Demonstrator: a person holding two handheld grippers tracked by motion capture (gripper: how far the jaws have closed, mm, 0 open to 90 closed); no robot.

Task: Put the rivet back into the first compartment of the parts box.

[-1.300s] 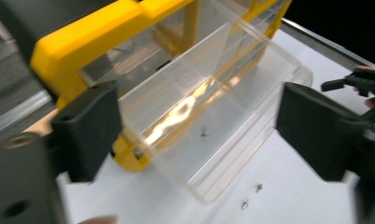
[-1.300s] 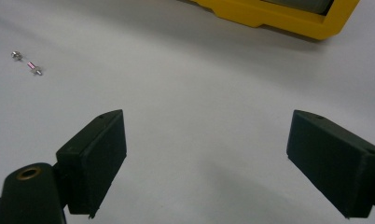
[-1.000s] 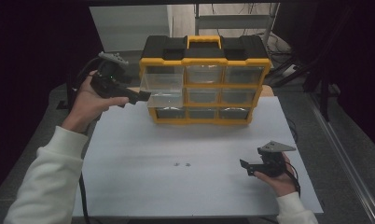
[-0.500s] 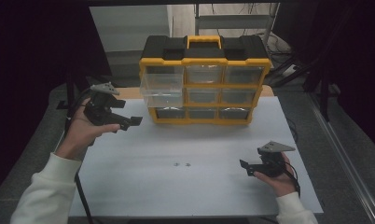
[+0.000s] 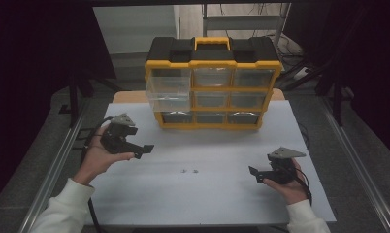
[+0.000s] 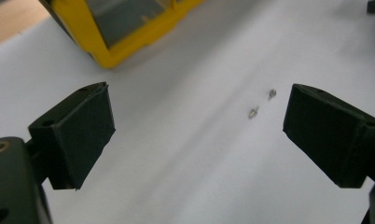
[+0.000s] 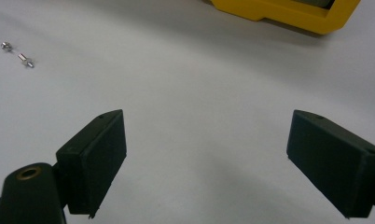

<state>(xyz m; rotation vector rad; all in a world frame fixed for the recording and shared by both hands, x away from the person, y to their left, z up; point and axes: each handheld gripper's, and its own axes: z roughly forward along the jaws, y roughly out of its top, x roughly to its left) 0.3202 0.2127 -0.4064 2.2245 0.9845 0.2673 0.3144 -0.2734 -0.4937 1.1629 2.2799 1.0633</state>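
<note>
The left gripper (image 5: pixel 143 148) has pulled back from the yellow drawer organizer (image 5: pixel 213 82), leaving its top-left drawer (image 5: pixel 168 92) slid out; its jaws gape wide, empty. Two small screws (image 5: pixel 189 171) lie mid-table between the grippers; the right gripper (image 5: pixel 253 174) rests unmoved, jaws wide.

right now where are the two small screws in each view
High view: the two small screws lie mid-table, between the hands.
Left gripper view: right of centre, between the jaws and beyond them.
Right gripper view: upper left corner.
Shared landmark: the yellow drawer box, at top left in the left gripper view and top right in the right gripper view.
</note>
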